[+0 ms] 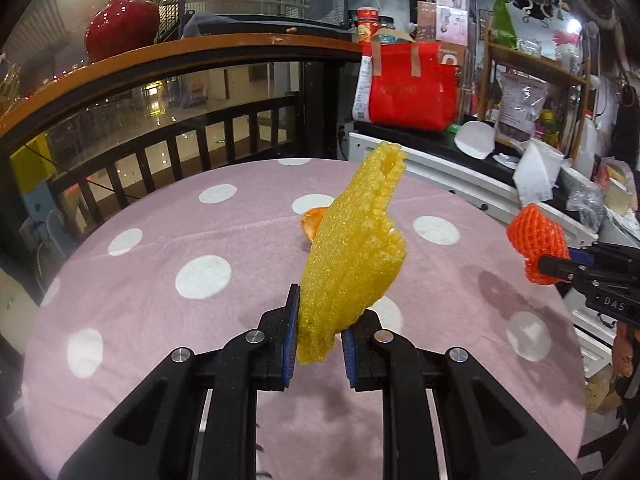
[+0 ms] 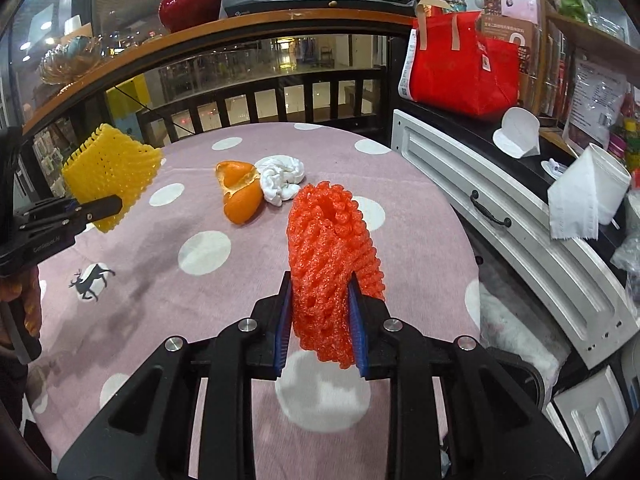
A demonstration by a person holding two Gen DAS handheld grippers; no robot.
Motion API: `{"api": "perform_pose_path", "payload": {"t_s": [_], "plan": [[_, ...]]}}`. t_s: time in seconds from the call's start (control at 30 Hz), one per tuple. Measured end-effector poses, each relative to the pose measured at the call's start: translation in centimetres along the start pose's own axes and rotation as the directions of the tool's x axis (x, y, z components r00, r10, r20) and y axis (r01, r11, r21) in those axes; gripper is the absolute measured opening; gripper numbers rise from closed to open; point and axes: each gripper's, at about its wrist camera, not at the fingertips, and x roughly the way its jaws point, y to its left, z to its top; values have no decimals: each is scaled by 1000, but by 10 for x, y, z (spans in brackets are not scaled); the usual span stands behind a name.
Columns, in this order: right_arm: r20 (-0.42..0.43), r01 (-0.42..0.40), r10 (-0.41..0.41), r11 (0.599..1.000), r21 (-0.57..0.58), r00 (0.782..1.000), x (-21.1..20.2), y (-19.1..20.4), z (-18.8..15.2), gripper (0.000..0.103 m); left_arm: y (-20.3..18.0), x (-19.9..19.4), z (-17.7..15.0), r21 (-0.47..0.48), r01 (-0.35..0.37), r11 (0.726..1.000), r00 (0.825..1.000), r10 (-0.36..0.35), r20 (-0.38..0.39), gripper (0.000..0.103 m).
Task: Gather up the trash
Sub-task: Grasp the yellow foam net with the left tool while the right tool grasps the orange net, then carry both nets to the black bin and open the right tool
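L gripper (image 1: 319,338) clamped on yellow foam net (image 1: 352,256), ribbed mesh sleeve, held above pink dotted cloth (image 1: 160,240). R gripper (image 2: 320,328) pinching orange foam net (image 2: 330,256), same knobbly mesh, off table. Glossy orange peel (image 2: 238,192) touching crumpled white tissue (image 2: 282,178) mid-table.

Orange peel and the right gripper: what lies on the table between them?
In the right wrist view, only bare pink dotted tablecloth lies between the orange peel and the right gripper, which holds the orange foam net. The white tissue sits beside the peel.
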Motion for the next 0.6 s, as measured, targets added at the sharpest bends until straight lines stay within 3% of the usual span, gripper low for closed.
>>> {"api": "perform_pose_path", "payload": {"t_s": [0.6], "plan": [[34, 14, -16, 998, 61, 999, -57, -25, -50, 26, -66, -37, -29, 1, 133, 991, 991, -133, 20, 19]]}}
